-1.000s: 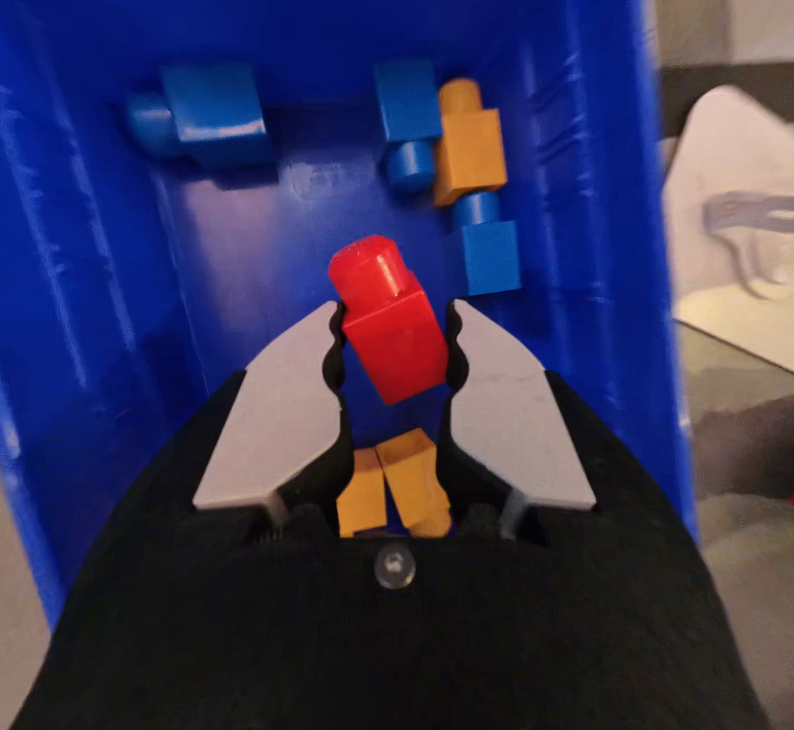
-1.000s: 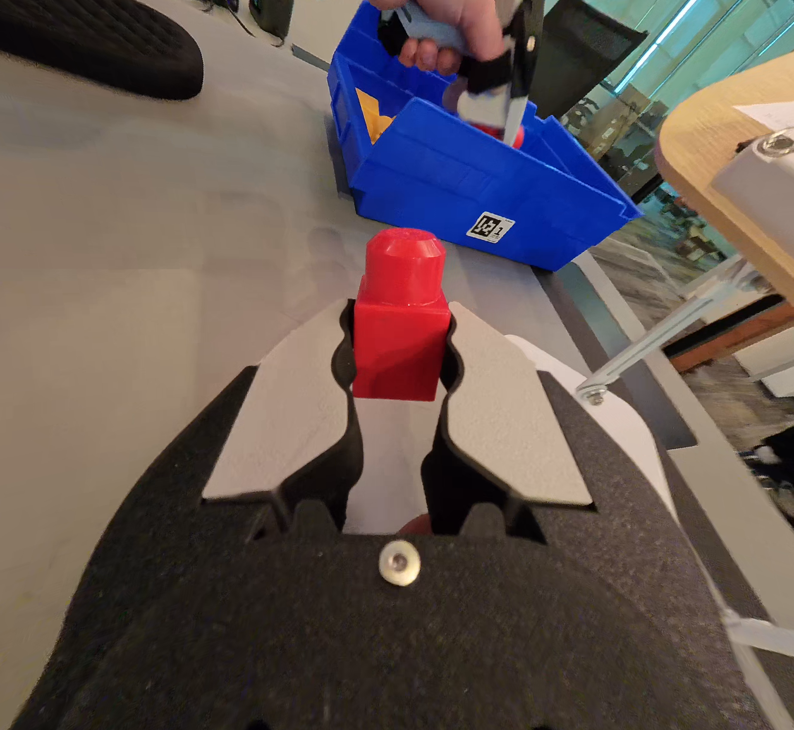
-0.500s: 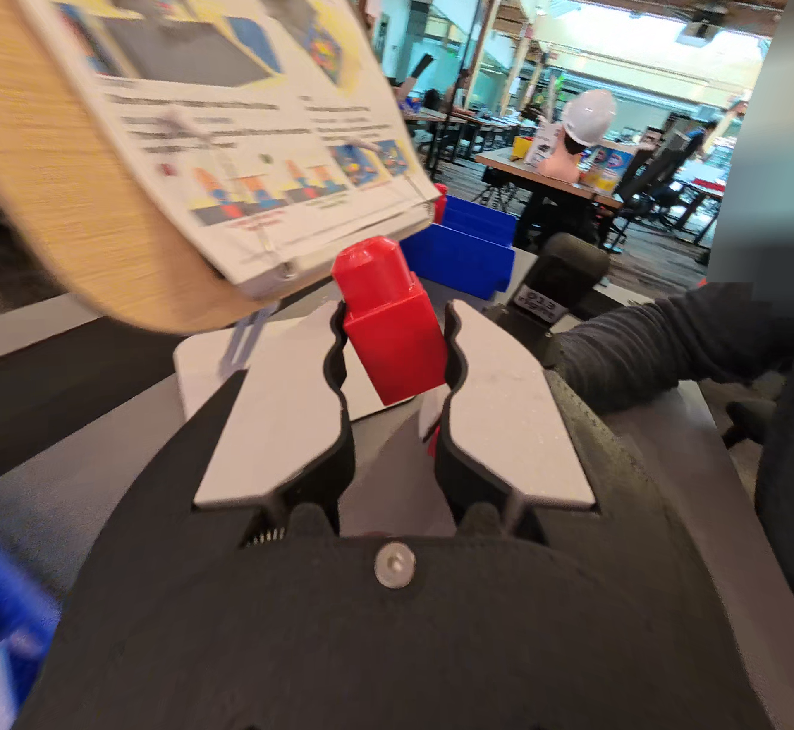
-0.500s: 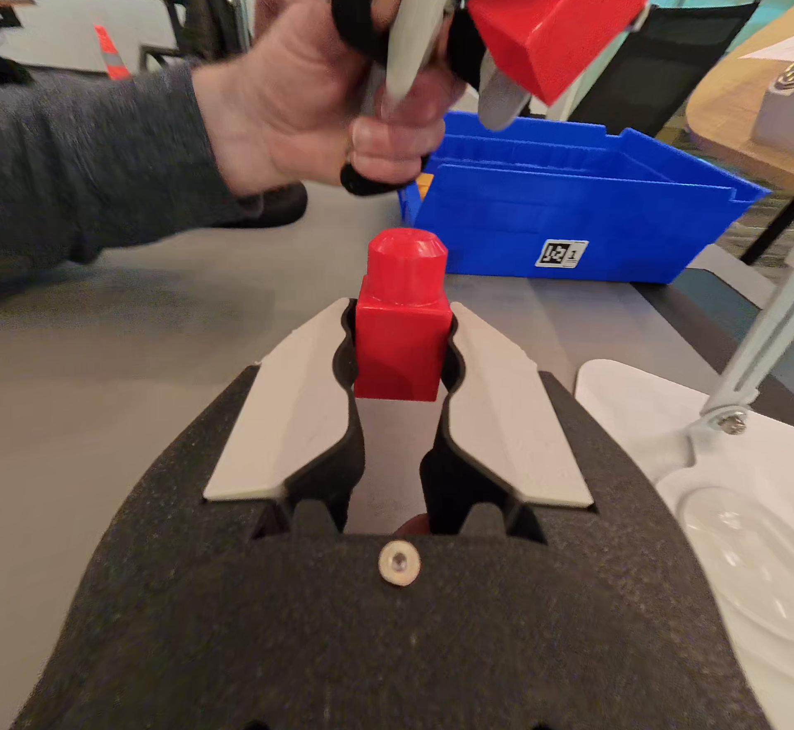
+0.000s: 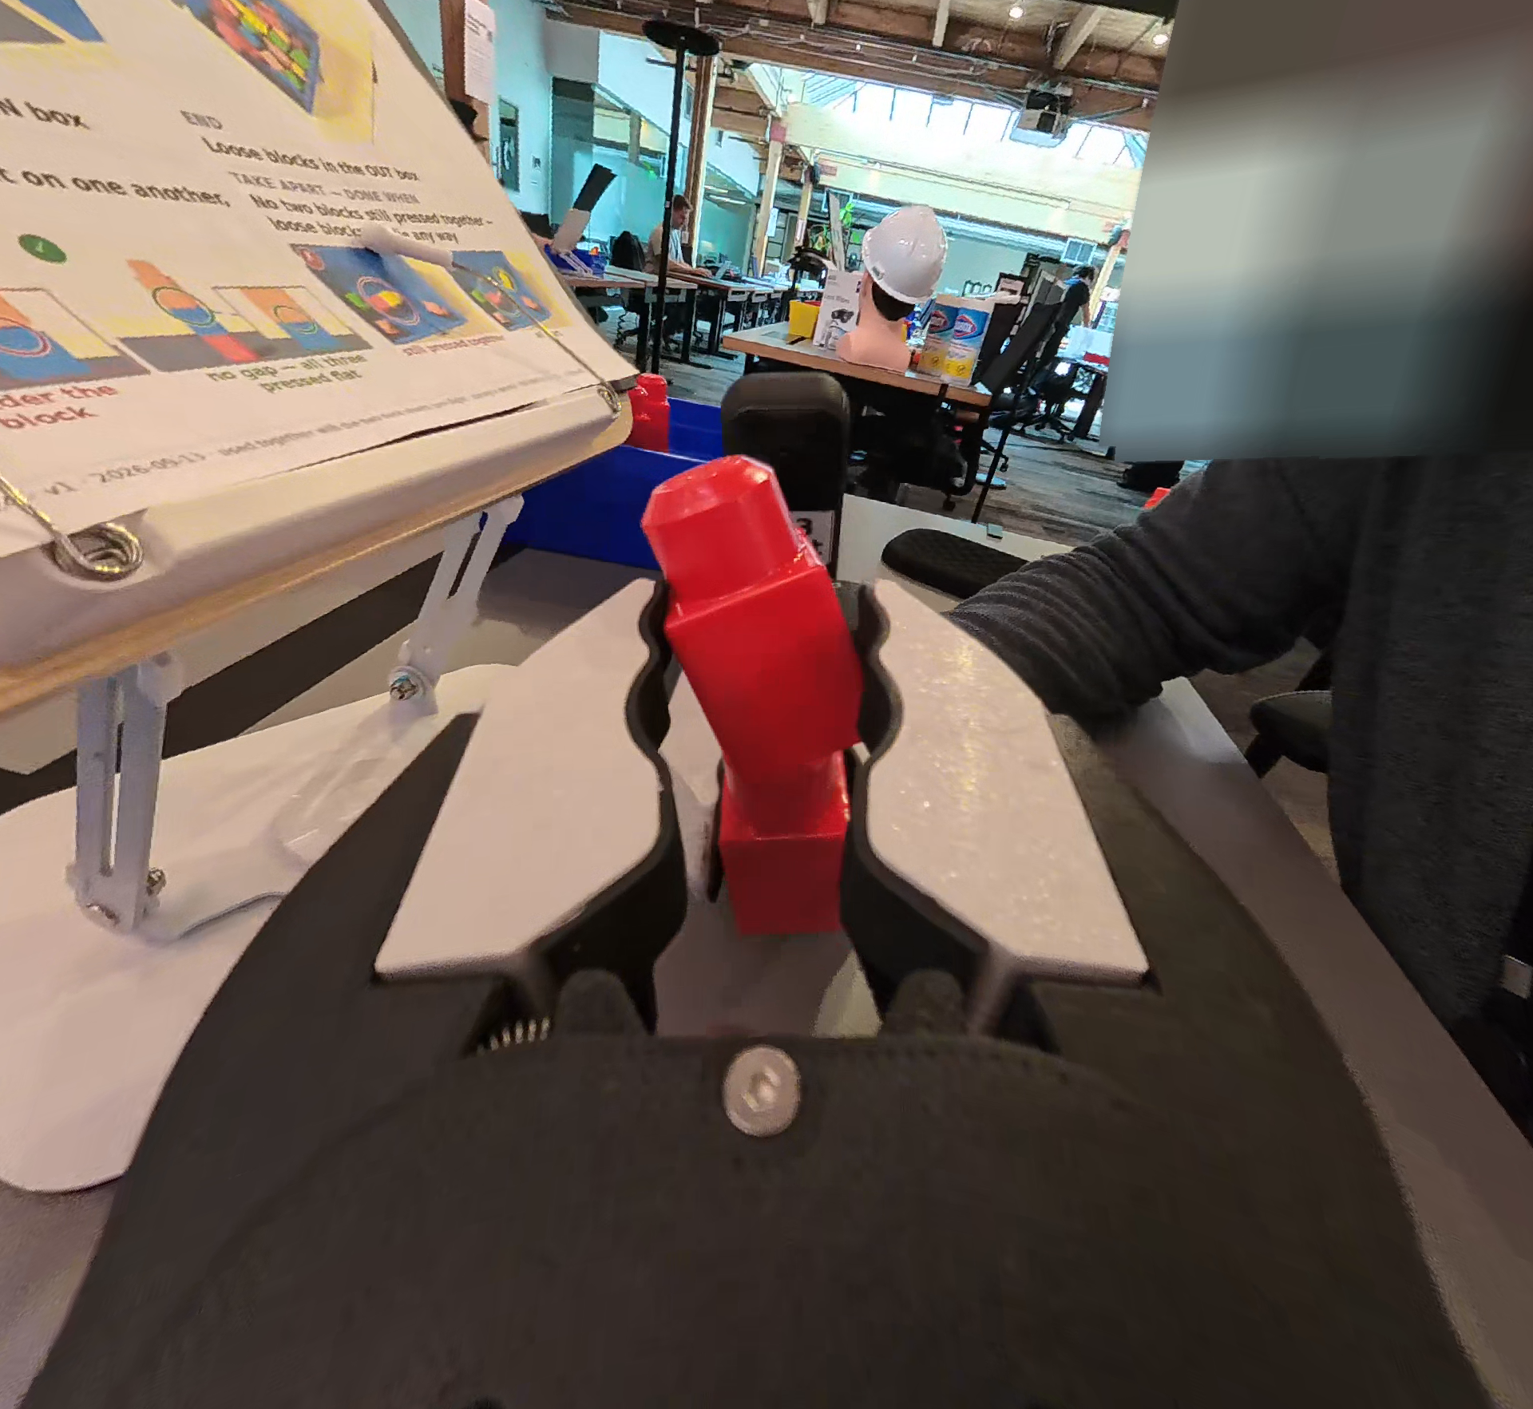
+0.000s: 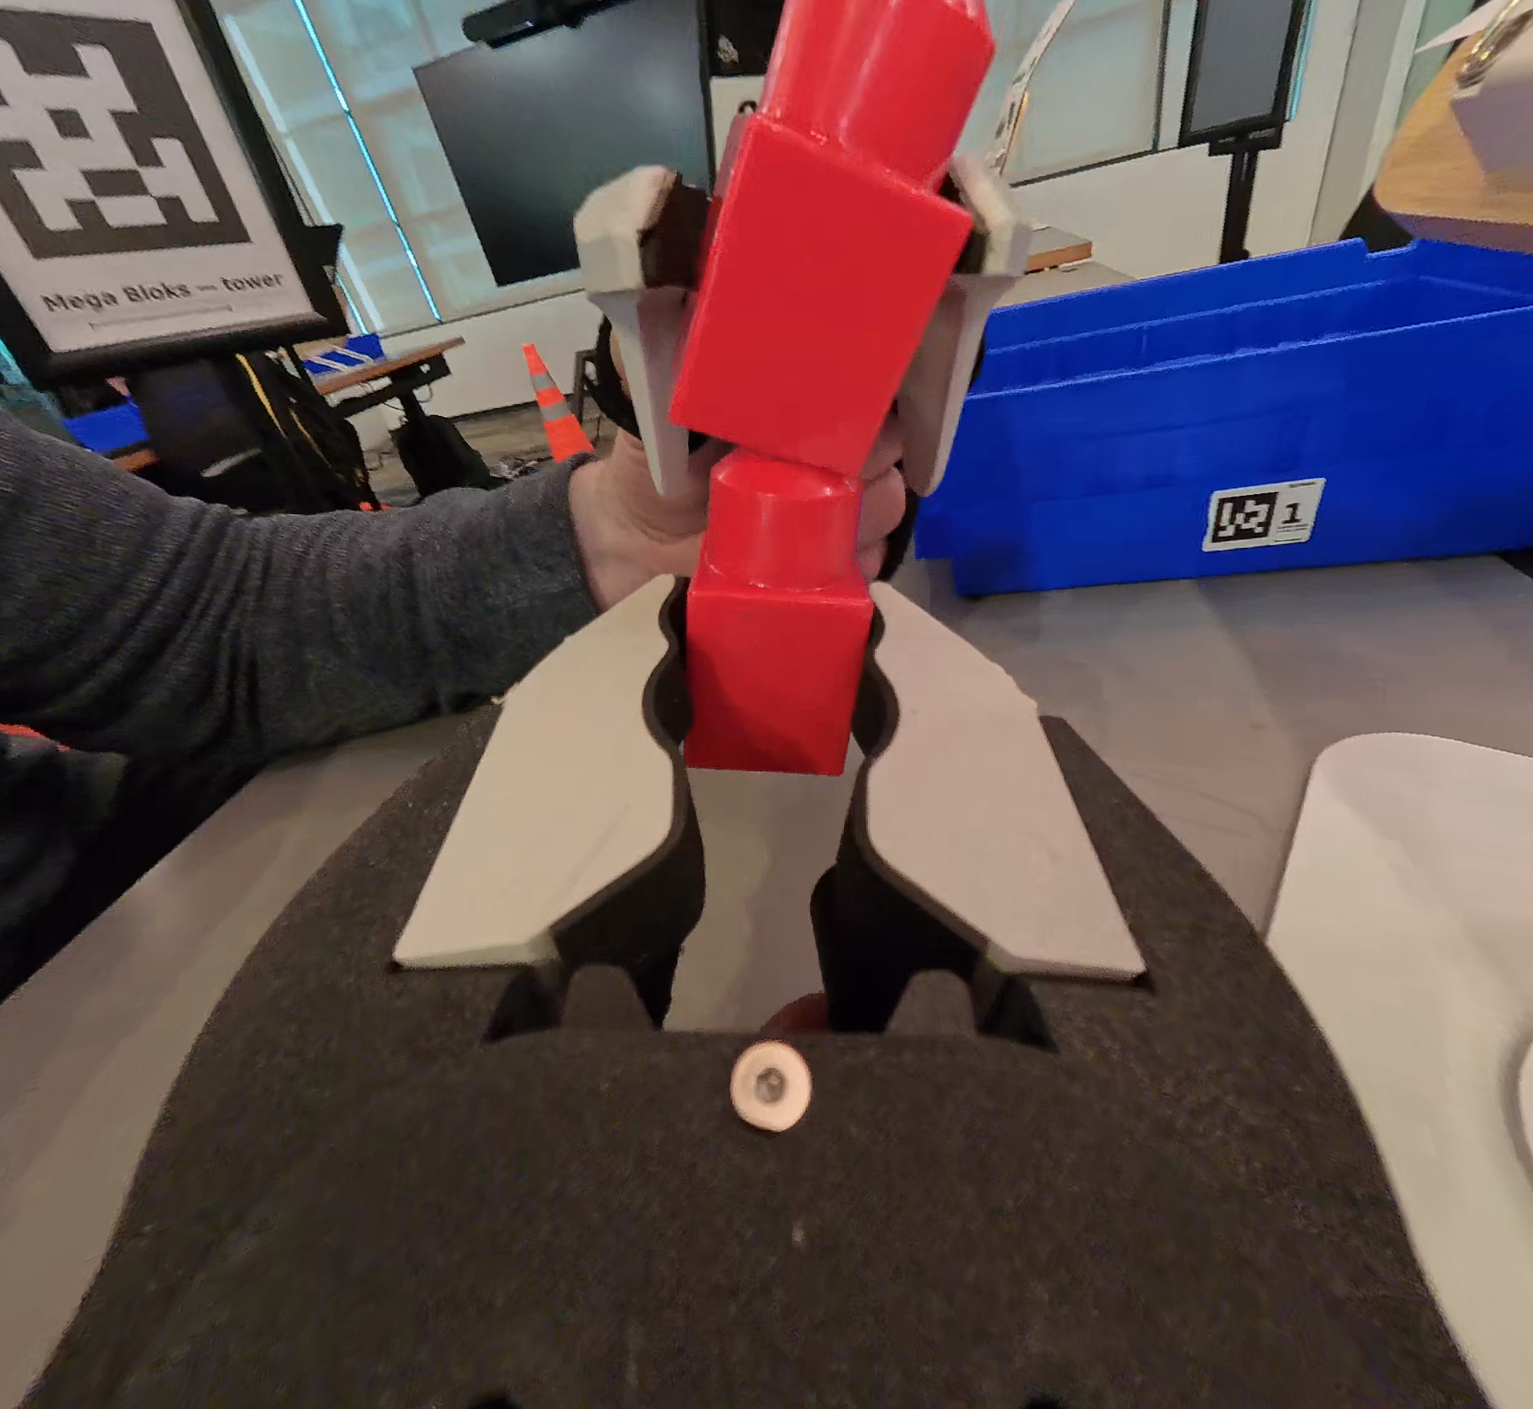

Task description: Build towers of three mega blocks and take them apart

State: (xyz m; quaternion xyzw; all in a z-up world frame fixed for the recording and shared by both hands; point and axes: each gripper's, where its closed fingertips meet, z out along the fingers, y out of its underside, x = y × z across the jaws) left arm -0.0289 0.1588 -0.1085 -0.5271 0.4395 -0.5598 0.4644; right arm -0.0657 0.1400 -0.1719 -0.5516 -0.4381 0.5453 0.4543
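Holding one red block each, the two grippers meet. The left gripper (image 5: 759, 672) squeezes the top red block (image 5: 759, 648) between its jaws. It leans left, knob up and away from the jaws. The right gripper (image 6: 776, 672) squeezes the bottom red block (image 6: 776, 681), standing tall, knob pointing up past the jaw tips. That makes two red blocks, the top one sitting on the bottom one's knob. Only the left view shows a paper sheet (image 5: 249, 208) on a stand. Only the right view shows a hand (image 6: 639, 531) behind the jaws and a blue bin (image 6: 1244, 415) on the right.
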